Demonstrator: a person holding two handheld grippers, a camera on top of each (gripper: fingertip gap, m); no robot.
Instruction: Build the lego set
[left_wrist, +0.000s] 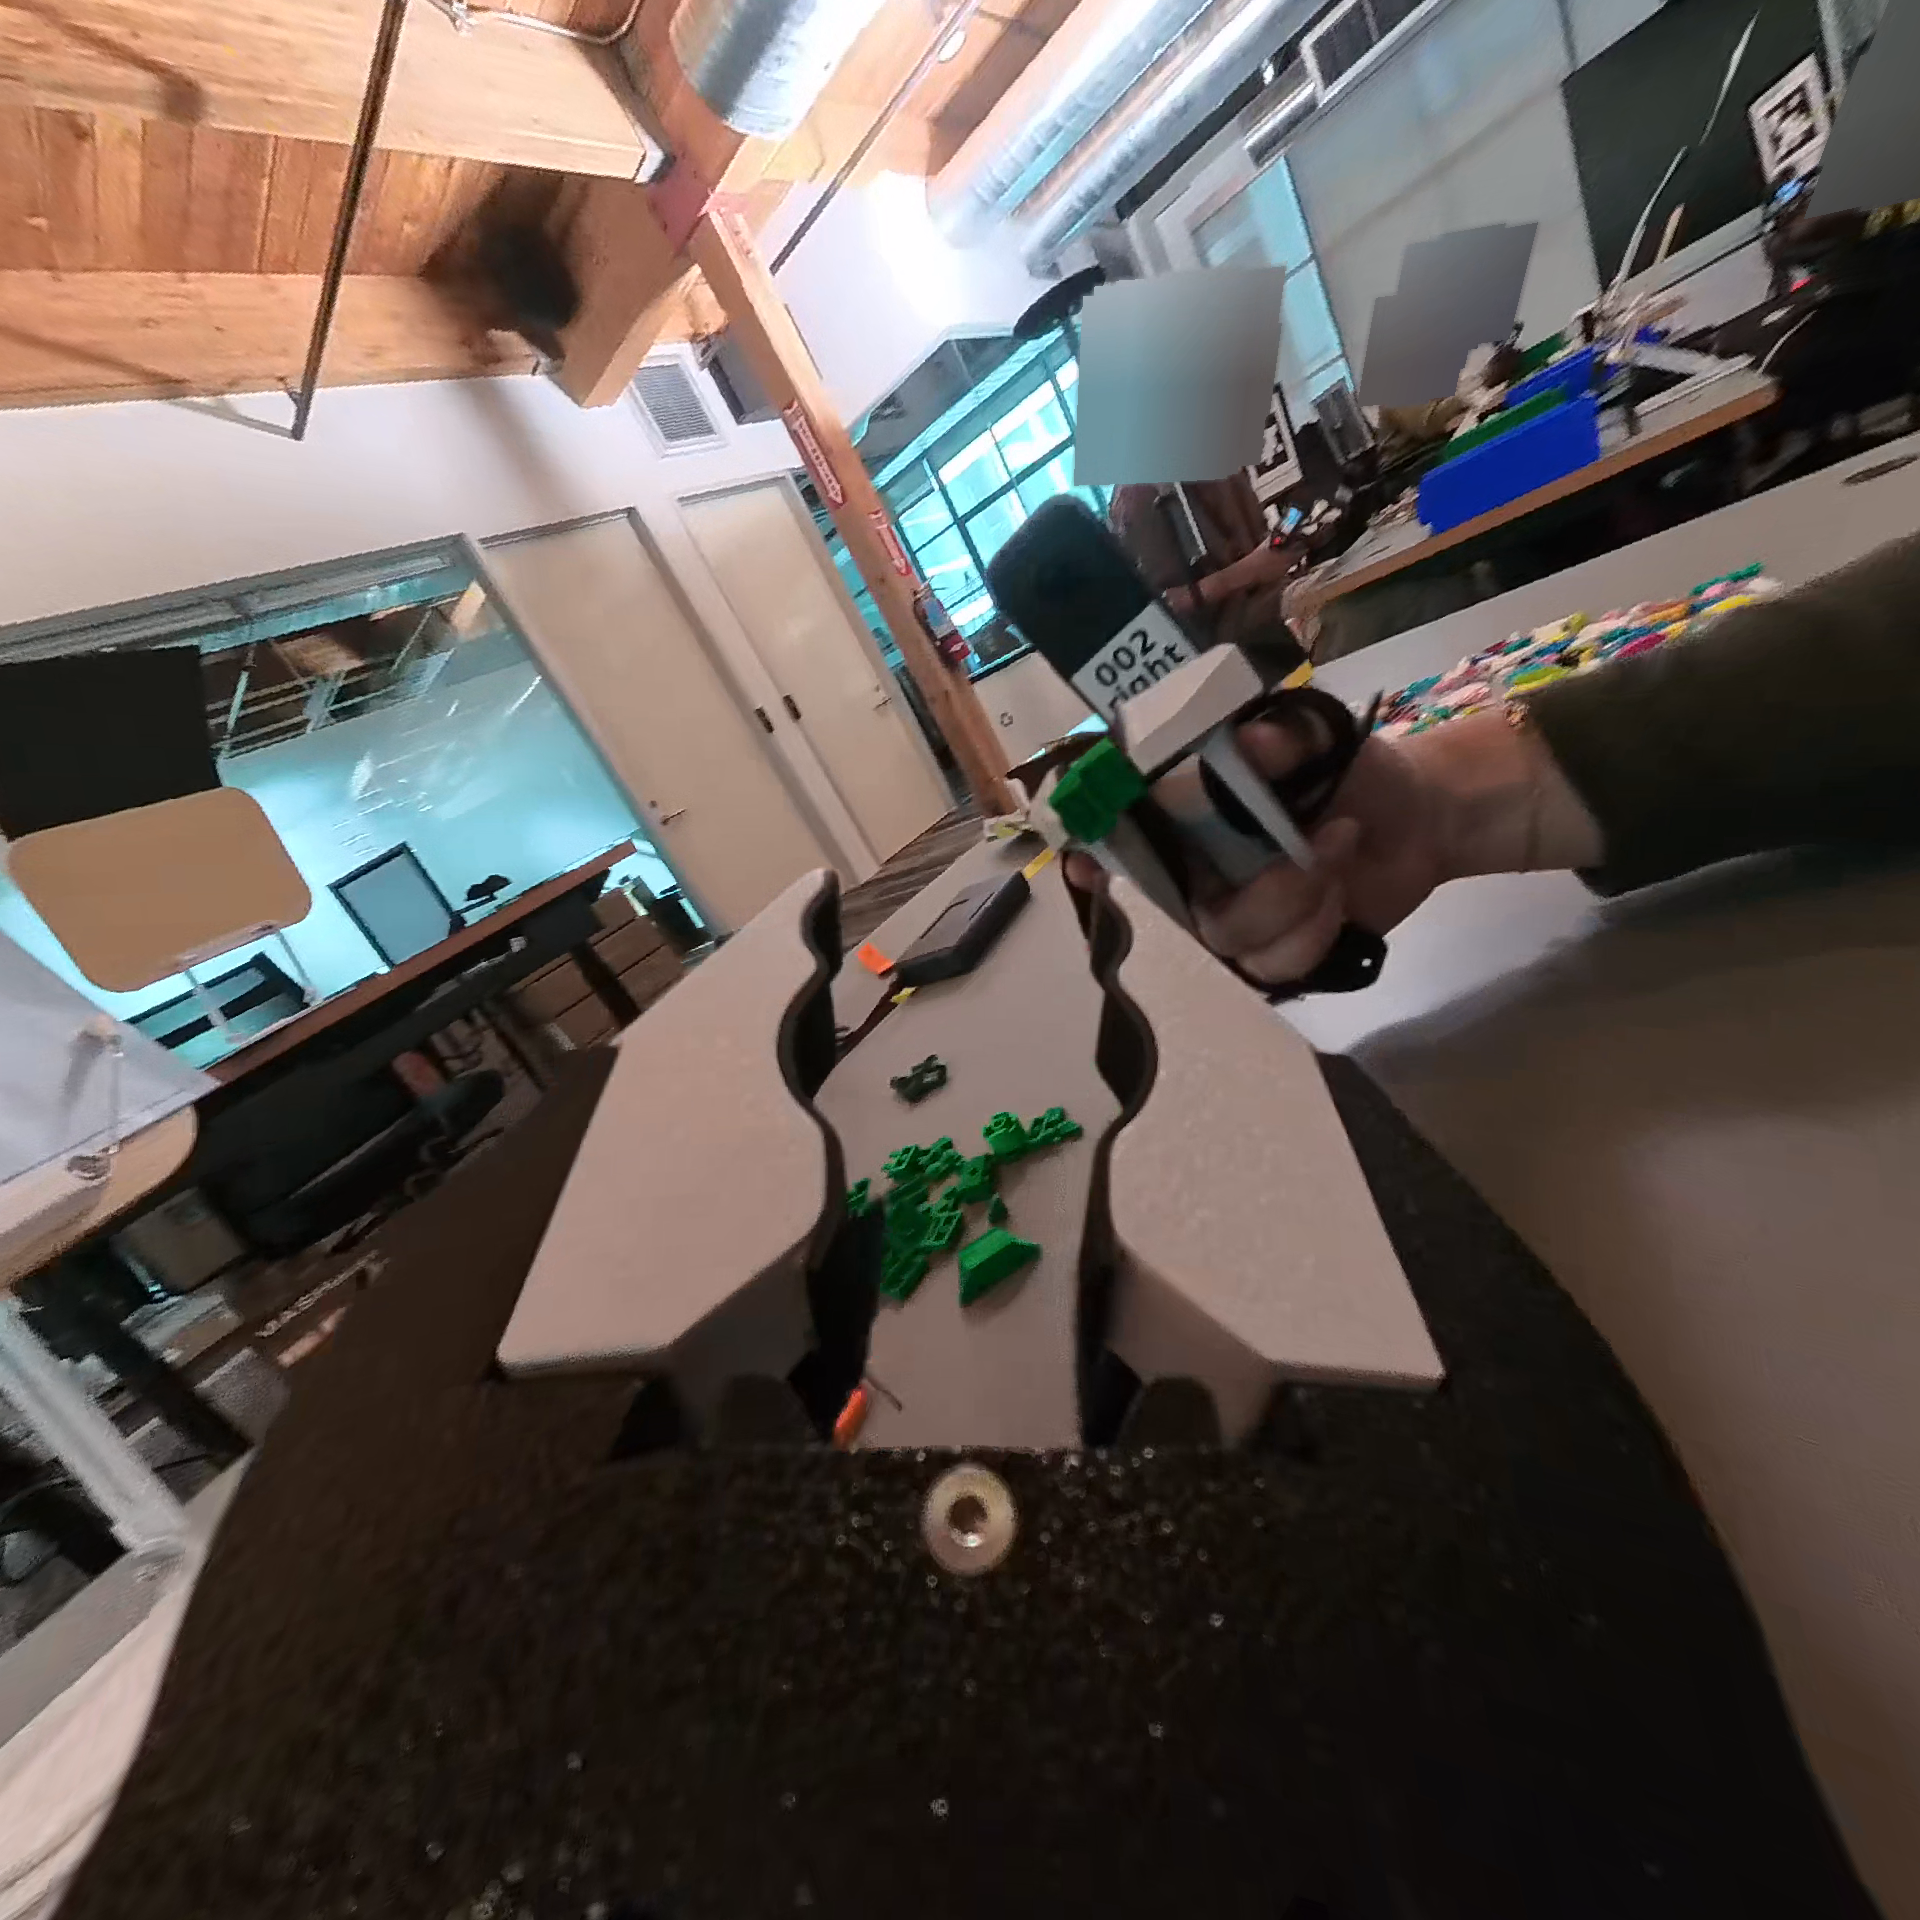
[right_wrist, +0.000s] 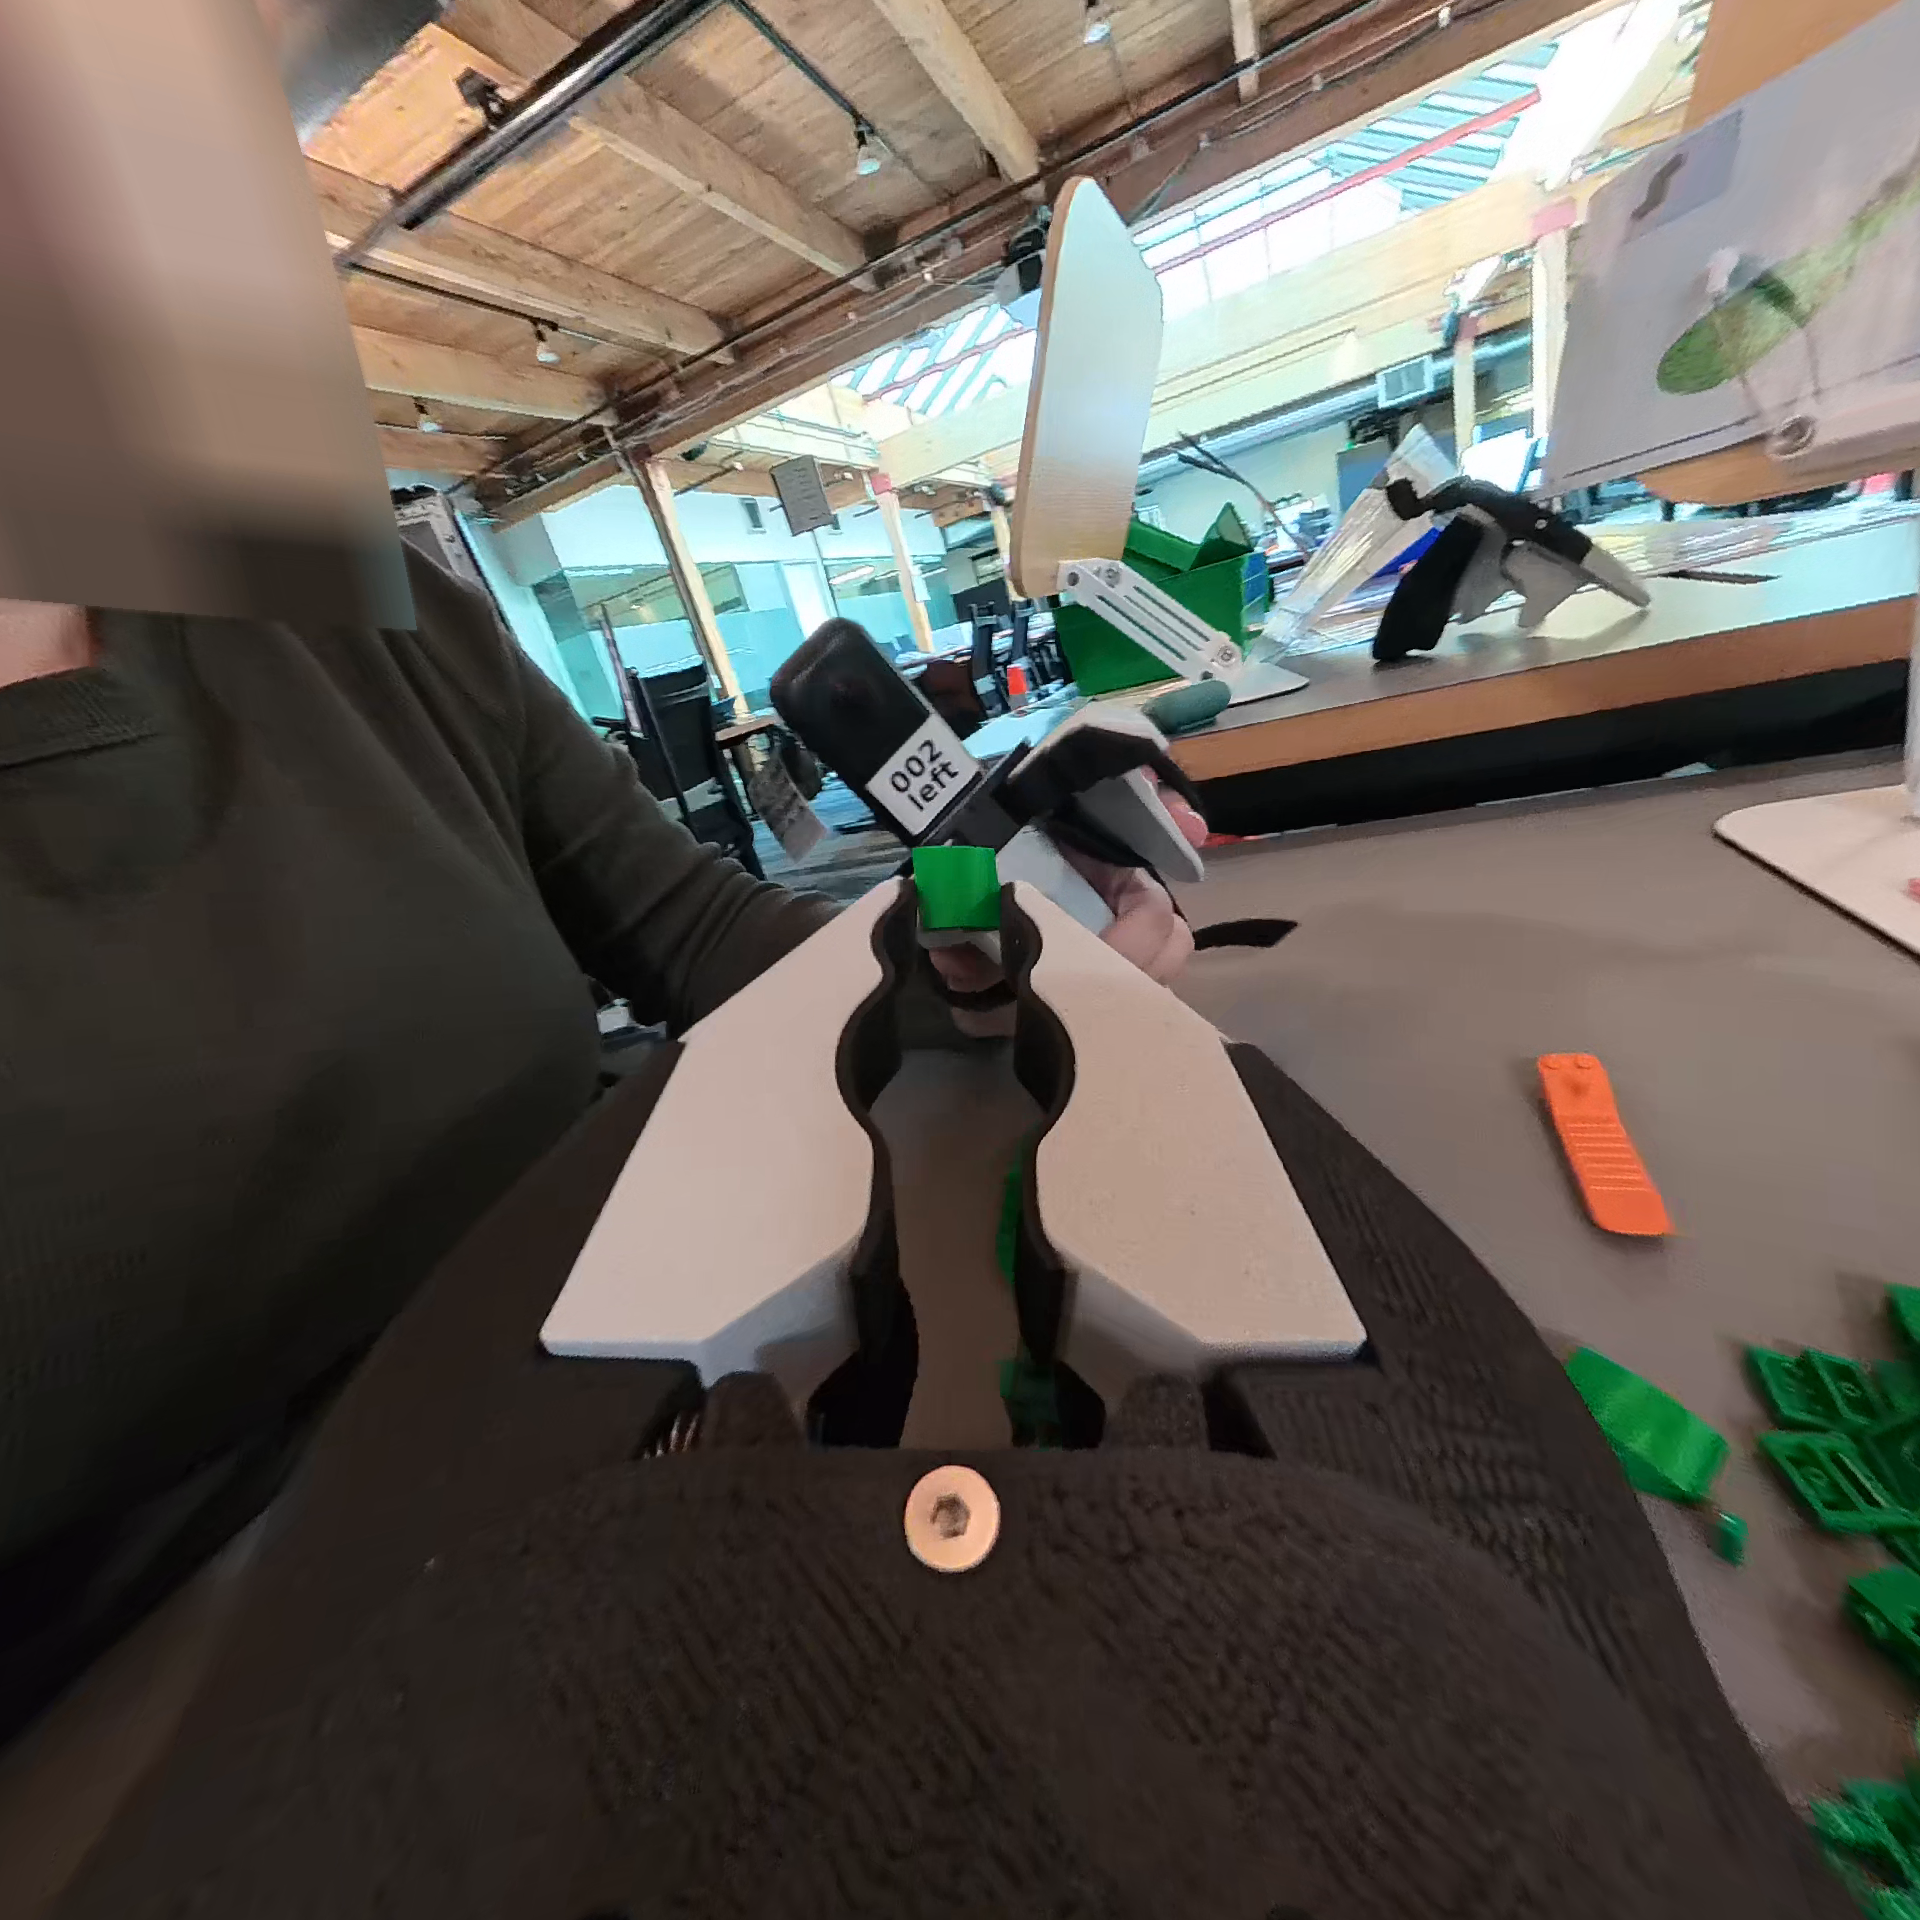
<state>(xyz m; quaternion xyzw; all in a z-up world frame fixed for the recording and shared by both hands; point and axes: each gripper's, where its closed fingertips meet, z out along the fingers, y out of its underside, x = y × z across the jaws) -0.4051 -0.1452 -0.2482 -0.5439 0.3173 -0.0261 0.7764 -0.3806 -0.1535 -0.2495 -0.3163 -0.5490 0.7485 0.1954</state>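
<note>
My left gripper (left_wrist: 961, 925) is raised off the table and tilted, its jaws apart with nothing between them; below and ahead of it a heap of loose green bricks (left_wrist: 951, 1195) lies on the grey table (left_wrist: 1558, 1143). My right gripper (right_wrist: 956, 935), also raised, points toward the left one, its tips pinching a green brick (right_wrist: 954, 885). To its right lies an orange brick separator (right_wrist: 1600, 1143).
</note>
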